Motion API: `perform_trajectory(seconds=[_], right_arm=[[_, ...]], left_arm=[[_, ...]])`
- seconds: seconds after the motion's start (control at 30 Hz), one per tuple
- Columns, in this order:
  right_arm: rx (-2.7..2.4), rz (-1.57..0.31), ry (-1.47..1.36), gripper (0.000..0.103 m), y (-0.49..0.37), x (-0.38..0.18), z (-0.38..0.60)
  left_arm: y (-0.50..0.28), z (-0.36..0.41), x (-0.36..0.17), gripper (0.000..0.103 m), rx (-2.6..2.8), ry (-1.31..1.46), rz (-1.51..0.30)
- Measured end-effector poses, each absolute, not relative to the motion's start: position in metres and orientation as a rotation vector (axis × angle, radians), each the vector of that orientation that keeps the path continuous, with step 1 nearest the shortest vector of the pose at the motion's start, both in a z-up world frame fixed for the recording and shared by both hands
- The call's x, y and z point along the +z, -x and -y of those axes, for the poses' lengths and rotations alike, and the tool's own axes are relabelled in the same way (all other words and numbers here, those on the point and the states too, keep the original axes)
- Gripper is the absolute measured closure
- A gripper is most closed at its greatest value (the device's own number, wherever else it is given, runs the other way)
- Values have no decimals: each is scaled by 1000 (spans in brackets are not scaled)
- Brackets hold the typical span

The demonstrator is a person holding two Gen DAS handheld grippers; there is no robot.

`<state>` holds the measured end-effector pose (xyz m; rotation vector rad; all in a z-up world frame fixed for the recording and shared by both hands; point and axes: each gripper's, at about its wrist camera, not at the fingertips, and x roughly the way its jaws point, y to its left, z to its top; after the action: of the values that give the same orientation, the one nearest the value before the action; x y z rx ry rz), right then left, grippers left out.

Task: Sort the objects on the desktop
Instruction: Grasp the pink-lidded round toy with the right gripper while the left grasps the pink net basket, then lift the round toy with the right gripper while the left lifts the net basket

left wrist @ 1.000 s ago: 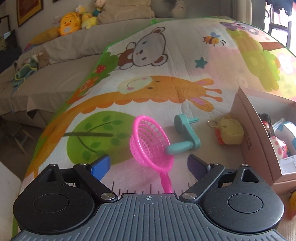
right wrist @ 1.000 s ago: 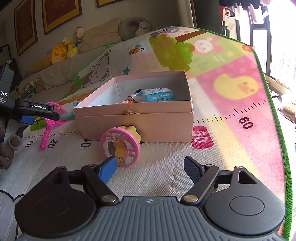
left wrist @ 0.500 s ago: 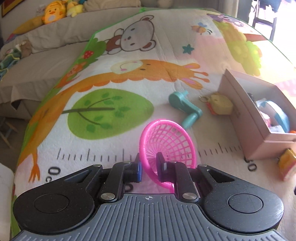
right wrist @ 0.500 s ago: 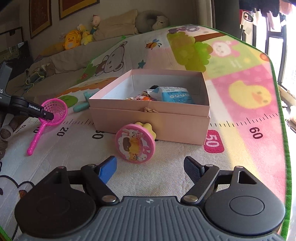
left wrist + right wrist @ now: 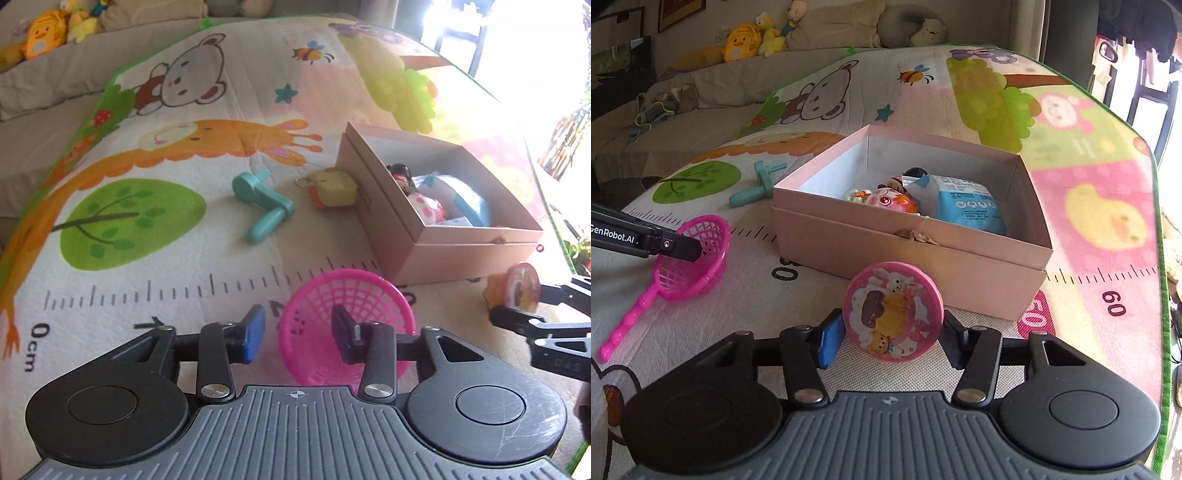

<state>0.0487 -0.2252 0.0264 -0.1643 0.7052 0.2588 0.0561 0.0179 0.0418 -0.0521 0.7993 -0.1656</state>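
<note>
My left gripper point(image 5: 298, 334) is open around the rim of a pink net basket point(image 5: 345, 319), which rests on the play mat; one finger is inside it. The basket and its handle show in the right wrist view point(image 5: 692, 264). My right gripper point(image 5: 892, 334) is shut on a round pink cartoon toy point(image 5: 892, 319), just in front of the pink open box point(image 5: 908, 251). The box point(image 5: 384, 206) holds a blue packet point(image 5: 964, 201) and small toys.
A teal crank handle point(image 5: 264, 205) and a yellow keychain toy point(image 5: 334, 186) lie on the mat point(image 5: 147, 258) left of the box. A sofa with plush toys point(image 5: 746, 38) stands behind. The mat's green edge point(image 5: 1161, 295) is at the right.
My left gripper carried the basket toward the box, set it down and opened its jaws. My right gripper moved forward and closed on the round pink toy.
</note>
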Motion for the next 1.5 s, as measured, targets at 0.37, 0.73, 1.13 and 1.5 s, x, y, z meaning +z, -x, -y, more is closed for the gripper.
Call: perform_trajectory(seconds=[0.37, 0.73, 1.13, 1.5], right_arm=[[392, -847, 135, 49, -11, 46, 239], [338, -759, 192, 35, 2, 45, 240], [331, -701, 224, 28, 4, 39, 241], [315, -714, 199, 28, -3, 34, 241]], left_arm=[[-24, -6, 47, 7, -254, -34, -763], [-53, 47, 22, 15, -157, -172, -808], [-29, 30, 22, 64, -185, -97, -840], [-17, 34, 23, 21, -249, -99, -818]])
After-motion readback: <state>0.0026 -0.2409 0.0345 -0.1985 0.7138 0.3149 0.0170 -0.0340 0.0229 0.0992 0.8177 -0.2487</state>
